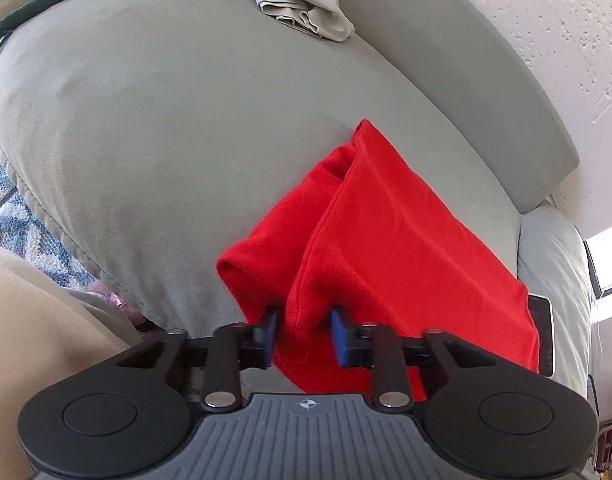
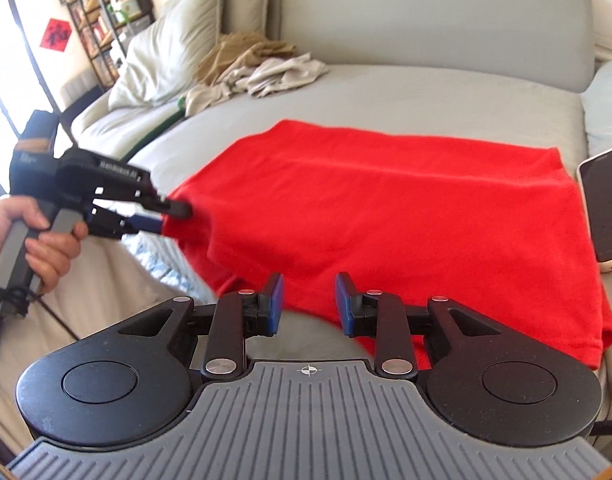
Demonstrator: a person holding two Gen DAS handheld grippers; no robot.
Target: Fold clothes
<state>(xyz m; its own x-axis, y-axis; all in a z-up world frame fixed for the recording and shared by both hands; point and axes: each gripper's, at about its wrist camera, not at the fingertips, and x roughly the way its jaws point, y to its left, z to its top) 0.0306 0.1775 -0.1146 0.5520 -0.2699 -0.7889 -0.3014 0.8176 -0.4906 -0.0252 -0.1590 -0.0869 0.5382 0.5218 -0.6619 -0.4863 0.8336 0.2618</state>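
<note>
Red fleece garment (image 2: 405, 216) lies spread across the grey sofa seat (image 2: 385, 96), its near edge hanging toward the front of the cushion. Left gripper (image 2: 174, 210), held in the person's left hand (image 2: 34, 236), is clamped on the garment's left corner; in the right wrist view the fabric is pinched and pulled taut between its fingers (image 2: 178, 206). In the left wrist view the cloth bunches between the 2 blue pads (image 1: 337, 332), folded edges draping to either side. Right gripper (image 2: 309, 300) hovers over the garment's near edge, fingers parted with a clear gap and gripping nothing. A phone (image 2: 603, 208) lies on the seat just beside the garment's right edge. A heap of beige clothes (image 2: 262, 68) sits at the back of the seat, well apart from the red piece, beside a pale pillow (image 2: 174, 44).
</note>
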